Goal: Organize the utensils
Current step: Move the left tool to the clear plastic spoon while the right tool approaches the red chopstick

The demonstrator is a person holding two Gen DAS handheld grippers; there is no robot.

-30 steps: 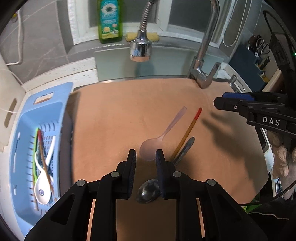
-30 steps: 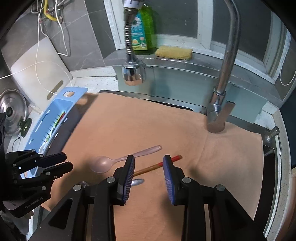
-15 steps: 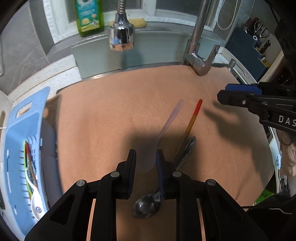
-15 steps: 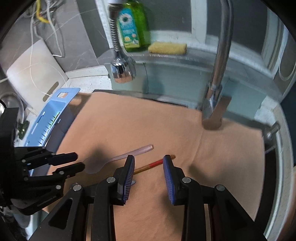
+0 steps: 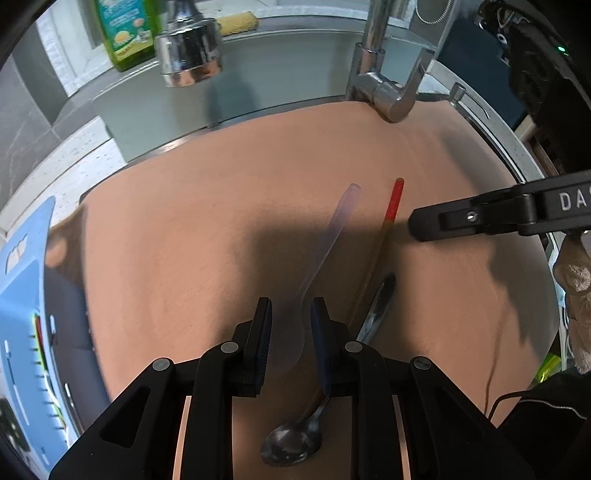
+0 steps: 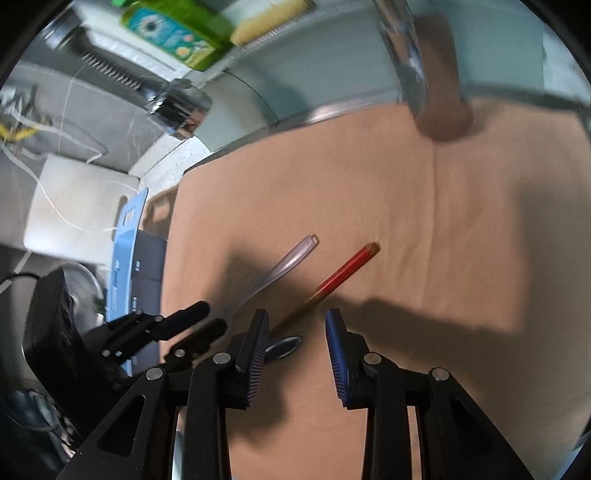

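Three utensils lie loose on the tan mat [image 5: 184, 229] over the sink: a translucent pink spoon [image 5: 334, 229], a red-tipped chopstick [image 5: 392, 201] just beside it, and a metal spoon [image 5: 295, 439] nearest me, its handle running under the chopstick's lower end. So I judge the sorting partly done, with these three left.

My left gripper [image 5: 290, 332] sits low over the pink spoon, jaws apart, the spoon's neck and bowl between the fingers; I cannot tell whether the pads touch it, so I call it spread, not yet gripping. My right gripper [image 6: 295, 332] hovers unclenched above the chopstick's yellow end and the metal spoon's handle tip [image 6: 284, 345], holding nothing.

Container: the blue slotted basket [image 5: 22, 295] sits off the mat's left edge. From the left wrist view I see only a sliver inside, something red and green against its wall, blurred; I cannot name the pieces. From the right wrist view the basket [image 6: 127, 236] shows edge-on, contents hidden.

Beyond: faucet [image 5: 384, 92], spray head [image 5: 188, 55], green soap bottle [image 5: 123, 33], yellow sponge [image 5: 236, 20] on the ledge.
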